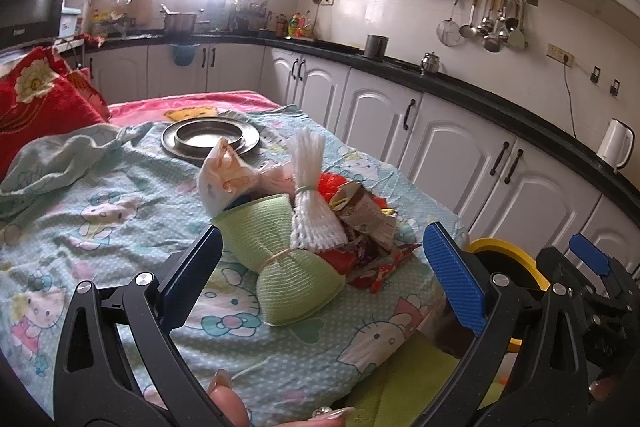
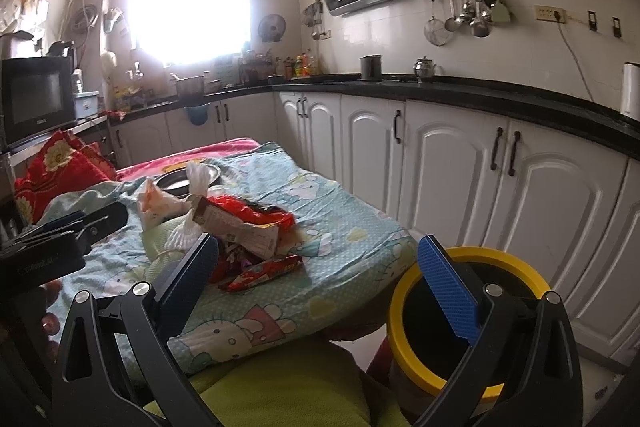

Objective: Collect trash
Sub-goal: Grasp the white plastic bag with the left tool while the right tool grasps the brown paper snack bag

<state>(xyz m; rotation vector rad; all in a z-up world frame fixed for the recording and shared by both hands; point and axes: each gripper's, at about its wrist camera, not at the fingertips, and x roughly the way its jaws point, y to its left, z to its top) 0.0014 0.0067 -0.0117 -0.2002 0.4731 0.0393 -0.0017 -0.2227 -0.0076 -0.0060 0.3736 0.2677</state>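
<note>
Grippers L (image 1: 324,267) & R (image 2: 316,275) both wide apart, level, over trash pile (image 1: 320,211).

I count two claws, the left claw (image 1: 322,277) and the right claw (image 2: 318,283). I see one yellow-rimmed bin (image 2: 404,311), one metal plate (image 1: 172,139), one green foam wrap (image 1: 280,247), one white foam net (image 1: 310,187) and one white plastic bag (image 1: 218,183). The torn wrappers (image 2: 248,227) are too tangled to count.

Both wrist views low, facing shared table (image 1: 120,211)
</note>
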